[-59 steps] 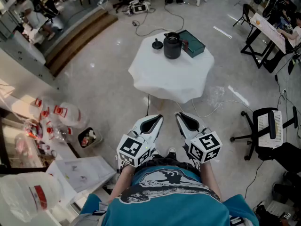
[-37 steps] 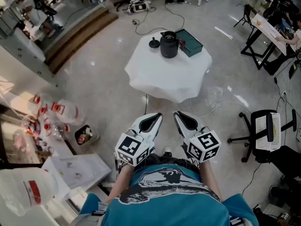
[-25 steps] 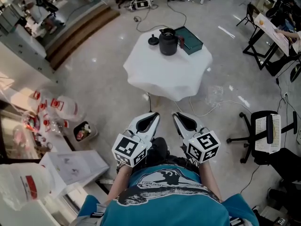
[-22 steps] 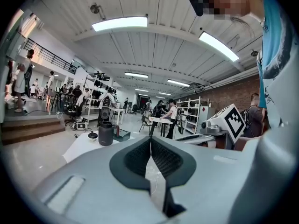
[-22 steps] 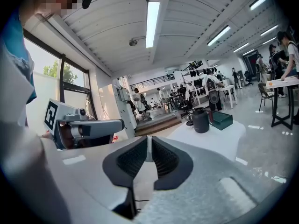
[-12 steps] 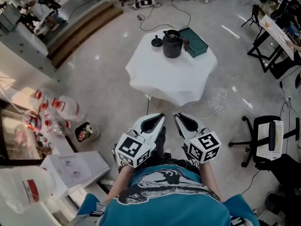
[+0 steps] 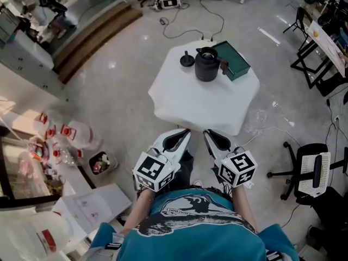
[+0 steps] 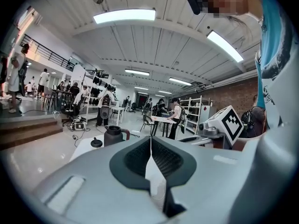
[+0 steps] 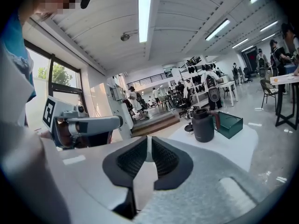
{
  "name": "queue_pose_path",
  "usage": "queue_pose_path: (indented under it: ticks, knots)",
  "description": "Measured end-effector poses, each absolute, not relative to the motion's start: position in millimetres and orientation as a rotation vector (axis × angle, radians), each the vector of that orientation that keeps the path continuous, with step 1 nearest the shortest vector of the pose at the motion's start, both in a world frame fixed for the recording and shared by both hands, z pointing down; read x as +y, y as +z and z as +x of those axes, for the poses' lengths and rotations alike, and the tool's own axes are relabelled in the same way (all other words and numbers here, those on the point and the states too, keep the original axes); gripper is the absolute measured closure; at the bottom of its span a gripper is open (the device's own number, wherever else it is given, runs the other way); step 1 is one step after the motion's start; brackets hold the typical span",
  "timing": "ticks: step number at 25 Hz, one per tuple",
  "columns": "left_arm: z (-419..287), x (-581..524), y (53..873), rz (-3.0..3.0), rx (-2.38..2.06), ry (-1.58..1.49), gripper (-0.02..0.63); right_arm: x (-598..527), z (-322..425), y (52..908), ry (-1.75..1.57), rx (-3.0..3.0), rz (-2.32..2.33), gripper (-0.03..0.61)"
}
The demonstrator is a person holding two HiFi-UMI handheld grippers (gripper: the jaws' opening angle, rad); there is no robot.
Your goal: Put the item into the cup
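Note:
A black cup (image 7: 206, 64) with a brown handle stands at the far side of a small table with a white cloth (image 7: 204, 99). Its black lid (image 7: 187, 60) lies just left of it, and a dark green box (image 7: 234, 61) sits to its right. My left gripper (image 7: 181, 133) and right gripper (image 7: 210, 134) are held side by side close to my body, short of the table's near edge, both shut with nothing in them. The left gripper view shows the cup (image 8: 112, 135) and lid (image 8: 96, 143) beyond the shut jaws. In the right gripper view the cup (image 9: 202, 125) stands beside the box (image 9: 228, 123).
An office chair (image 7: 311, 168) stands on the floor to the right. White bags (image 7: 70, 136) and a small bin (image 7: 101, 162) sit at the left, and cables (image 7: 179, 29) trail behind the table. Wooden steps (image 7: 92, 37) run at the upper left, folding tables (image 7: 321, 42) at the upper right.
The table with the cup has come nearer and shifted right in the head view as the person steps toward it. Both grippers stay shut in front of the body.

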State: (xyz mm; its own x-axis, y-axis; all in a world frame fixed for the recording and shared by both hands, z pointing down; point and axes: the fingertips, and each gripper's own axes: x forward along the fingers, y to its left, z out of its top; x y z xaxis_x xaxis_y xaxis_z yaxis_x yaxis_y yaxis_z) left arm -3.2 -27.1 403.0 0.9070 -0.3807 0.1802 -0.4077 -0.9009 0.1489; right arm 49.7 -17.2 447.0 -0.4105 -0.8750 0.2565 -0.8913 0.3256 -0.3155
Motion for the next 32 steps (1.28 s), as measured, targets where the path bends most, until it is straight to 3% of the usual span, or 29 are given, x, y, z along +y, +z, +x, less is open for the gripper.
queue_pose_path:
  ticks: [15, 32]
  knots:
    - [1, -152, 398, 2.891, -0.488, 0.192, 0.597, -131, 51, 443, 0.644, -2.427, 1.764, 0.546]
    - [9, -190, 407, 2.878, -0.356, 0.190, 0.597, -165, 68, 448, 0.665, -2.312, 1.889, 0.546]
